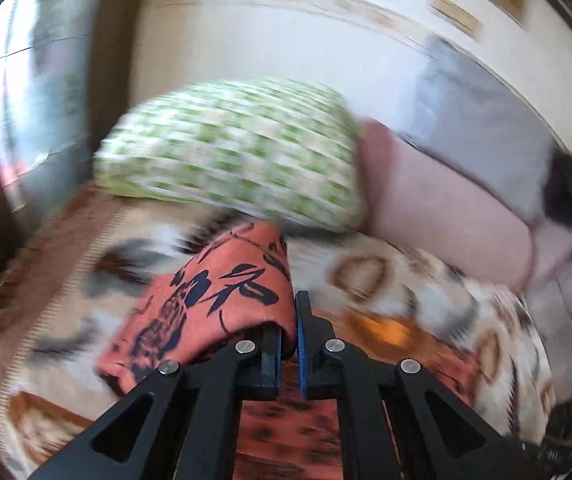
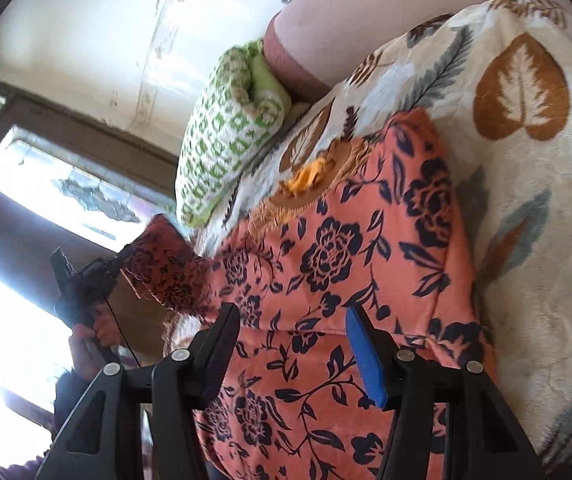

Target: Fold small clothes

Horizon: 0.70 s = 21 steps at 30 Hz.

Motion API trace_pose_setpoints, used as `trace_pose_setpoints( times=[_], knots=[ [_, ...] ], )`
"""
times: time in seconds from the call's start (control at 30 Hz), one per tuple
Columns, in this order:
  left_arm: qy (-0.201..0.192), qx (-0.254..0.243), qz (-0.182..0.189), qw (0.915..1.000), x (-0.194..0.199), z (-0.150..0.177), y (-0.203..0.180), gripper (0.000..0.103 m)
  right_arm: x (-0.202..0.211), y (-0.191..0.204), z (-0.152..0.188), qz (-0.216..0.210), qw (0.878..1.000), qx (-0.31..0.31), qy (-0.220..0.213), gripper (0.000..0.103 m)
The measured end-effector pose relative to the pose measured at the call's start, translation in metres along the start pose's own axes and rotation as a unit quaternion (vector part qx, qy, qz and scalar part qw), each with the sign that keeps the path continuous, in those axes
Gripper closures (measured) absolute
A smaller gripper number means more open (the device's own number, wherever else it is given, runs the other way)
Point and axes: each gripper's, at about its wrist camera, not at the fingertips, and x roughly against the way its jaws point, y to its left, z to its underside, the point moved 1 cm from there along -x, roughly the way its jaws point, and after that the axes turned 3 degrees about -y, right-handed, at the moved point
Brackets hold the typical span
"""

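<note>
An orange garment with dark blue flowers lies spread on the bed. My left gripper is shut on one end of it, and the cloth drapes over the left finger. In the right wrist view that gripper holds the corner lifted off the bed at the left, with a hand on its handle. My right gripper stands half wide at the garment's near part. A thick fold of the cloth fills the gap between its fingers.
A cream blanket with brown and grey leaves covers the bed. A green checked pillow and a pink bolster lie at its far end. A window is at the left. The left wrist view is motion-blurred.
</note>
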Motion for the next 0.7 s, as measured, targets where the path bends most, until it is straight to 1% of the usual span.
trace_pose_setpoints(
  times=[0.1, 0.17, 0.2, 0.23, 0.27, 0.3, 0.33, 0.37, 0.4, 0.47, 0.5, 0.53, 0.57, 0.6, 0.63, 0.7],
  knots=[
    [0.045, -0.047, 0.031, 0.9974, -0.031, 0.035, -0.072, 0.098, 0.013, -0.004, -0.005, -0.006, 1.0, -0.014, -0.018, 0.045],
    [0.096, -0.07, 0.06, 0.9911, -0.054, 0.065, -0.113, 0.094, 0.022, -0.006, -0.011, -0.004, 0.999, -0.017, -0.029, 0.045],
    [0.125, -0.083, 0.07, 0.9862, -0.064, 0.082, -0.129, 0.082, 0.024, -0.007, -0.013, 0.001, 0.999, -0.019, -0.034, 0.044],
    [0.159, -0.102, 0.076, 0.979, -0.074, 0.099, -0.144, 0.063, 0.025, -0.009, -0.014, 0.006, 0.999, -0.021, -0.039, 0.044],
    [0.18, -0.119, 0.072, 0.9738, -0.078, 0.111, -0.154, 0.054, 0.026, -0.012, -0.016, 0.011, 0.999, -0.027, -0.04, 0.044],
    [0.19, -0.141, 0.06, 0.9697, -0.078, 0.122, -0.16, 0.046, 0.026, -0.017, -0.017, 0.016, 0.998, -0.037, -0.039, 0.043],
    [0.188, -0.155, 0.054, 0.9684, -0.075, 0.126, -0.162, 0.045, 0.027, -0.021, -0.018, 0.019, 0.998, -0.044, -0.038, 0.041],
    [0.182, -0.162, 0.056, 0.9681, -0.07, 0.127, -0.159, 0.045, 0.027, -0.024, -0.02, 0.025, 0.998, -0.051, -0.037, 0.039],
    [0.177, -0.158, 0.069, 0.9691, -0.062, 0.122, -0.153, 0.045, 0.025, -0.027, -0.02, 0.029, 0.997, -0.057, -0.035, 0.037],
    [0.157, -0.136, 0.093, 0.9738, -0.044, 0.105, -0.134, 0.042, 0.024, -0.03, -0.02, 0.034, 0.997, -0.061, -0.03, 0.037],
    [0.133, -0.127, 0.097, 0.9781, -0.03, 0.093, -0.119, 0.035, 0.023, -0.03, -0.019, 0.037, 0.997, -0.056, -0.028, 0.037],
    [0.116, -0.123, 0.092, 0.9813, -0.021, 0.084, -0.108, 0.025, 0.02, -0.026, -0.019, 0.044, 0.998, -0.045, -0.025, 0.037],
    [0.09, -0.119, 0.073, 0.9861, -0.011, 0.073, -0.09, 0.021, 0.018, -0.023, -0.018, 0.052, 0.998, -0.031, -0.023, 0.037],
    [0.067, -0.113, 0.05, 0.9901, -0.004, 0.065, -0.071, 0.019, 0.016, -0.019, -0.016, 0.061, 0.998, -0.016, -0.022, 0.037],
    [0.056, -0.104, 0.034, 0.9924, 0.001, 0.058, -0.056, 0.019, 0.012, -0.014, -0.014, 0.072, 0.997, 0.004, -0.019, 0.037],
    [0.054, -0.069, 0.024, 0.9959, 0.006, 0.048, -0.02, 0.019, 0.004, -0.003, -0.007, 0.094, 0.994, 0.049, -0.011, 0.037]
  ],
)
